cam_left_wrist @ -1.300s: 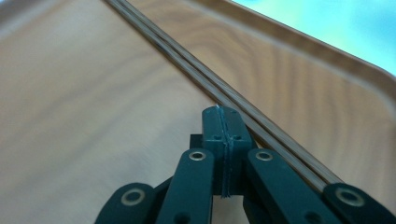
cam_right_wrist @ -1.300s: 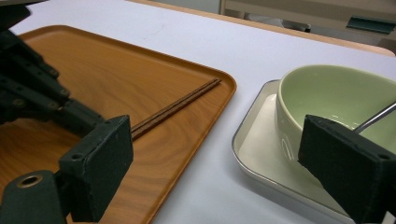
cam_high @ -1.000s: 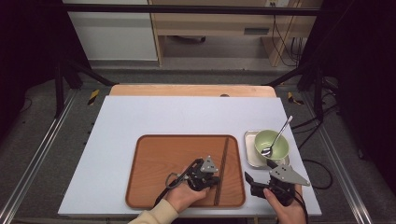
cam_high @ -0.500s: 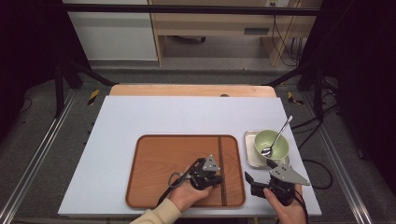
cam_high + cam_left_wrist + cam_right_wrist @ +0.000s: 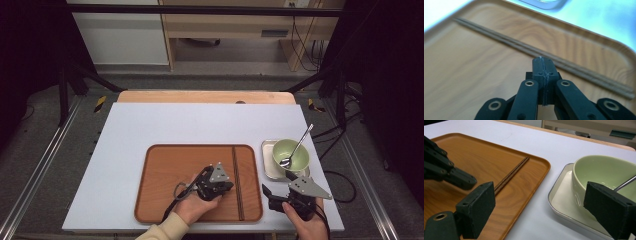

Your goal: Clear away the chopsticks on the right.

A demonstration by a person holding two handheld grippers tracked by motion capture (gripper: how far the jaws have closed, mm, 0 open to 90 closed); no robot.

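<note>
A pair of dark wooden chopsticks [image 5: 235, 180] lies lengthwise on the right part of the wooden tray [image 5: 165, 170]. My left gripper [image 5: 226, 186] sits low over the tray just left of them, jaws shut with nothing between. In the left gripper view the closed left gripper [image 5: 543, 72] points at the chopsticks [image 5: 549, 53], a short gap away. My right gripper [image 5: 278, 183] is open at the table's front right, between the tray and a small white dish [image 5: 267, 167]. In the right gripper view the right gripper [image 5: 542, 212] frames the chopsticks [image 5: 511, 175] and a green bowl [image 5: 604, 175].
The green bowl [image 5: 291, 154] stands in the white dish with a metal spoon [image 5: 297, 145] leaning out to the upper right. The white dish [image 5: 564, 205] lies close to the tray's right rim [image 5: 544, 167]. The white tabletop [image 5: 200, 125] stretches behind and left of the tray.
The chopsticks, slightly tilted beside the left gripper a second ago, now lie straight on the tray. The left gripper has drawn a little to the left. The right gripper has stayed put.
</note>
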